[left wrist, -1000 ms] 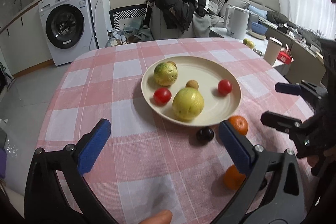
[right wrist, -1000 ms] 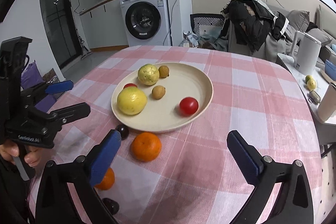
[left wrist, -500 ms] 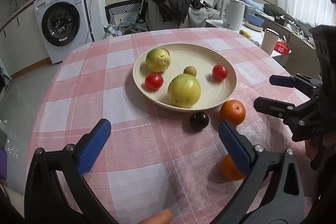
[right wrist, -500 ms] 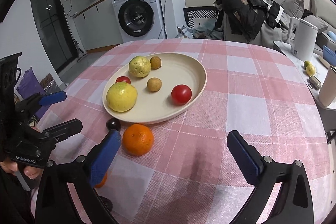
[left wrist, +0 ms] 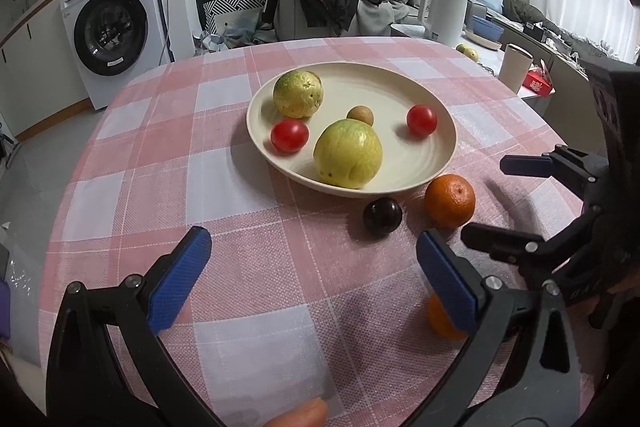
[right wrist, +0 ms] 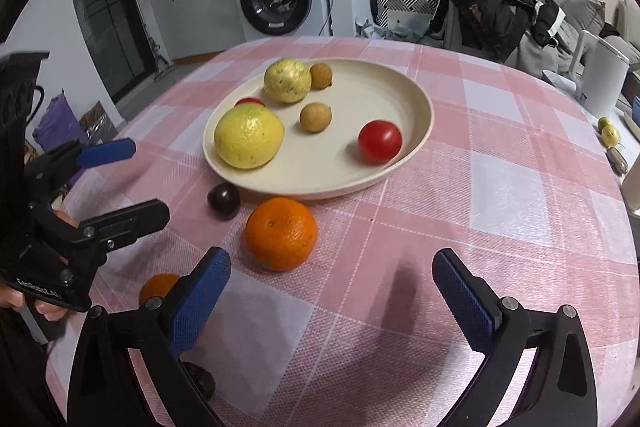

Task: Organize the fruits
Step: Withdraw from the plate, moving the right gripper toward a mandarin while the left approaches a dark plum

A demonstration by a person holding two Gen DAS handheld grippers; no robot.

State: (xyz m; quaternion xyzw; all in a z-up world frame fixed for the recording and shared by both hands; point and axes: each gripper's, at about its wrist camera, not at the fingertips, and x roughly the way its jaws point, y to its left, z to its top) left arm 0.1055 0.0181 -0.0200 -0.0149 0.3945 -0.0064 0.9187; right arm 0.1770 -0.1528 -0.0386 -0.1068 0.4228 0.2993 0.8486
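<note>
- Holding both tongs low over the near edge of the bench, you had nothing gripped in either one.
- Your left tongs stood wide apart, blue pads facing bare pink-checked cloth with no fruit between them.
- Your right tongs were likewise spread apart and empty; in the left wrist view they showed at the right edge, near the fruit on the cloth.
- The cream plate sat at the middle of the bench and carried two yellow-green guavas, two red tomatoes and two small brown fruits.
- The larger guava lay at the plate's near-left side; the second guava lay farther back, touching or just beside one small brown fruit.
- One tomato rested near the plate's right rim; the other was mostly hidden behind the near guava in the right wrist view.
- Off the plate, a large orange sat on the cloth just beside the near rim, ahead of your right tongs and left of their centre.
- A dark plum lay just left of that orange, close to the rim.
- A second orange sat nearer to you, partly hidden behind the left finger of the right tongs.
- Another dark fruit lay at the near edge under that same finger; its kind was unclear.
</note>
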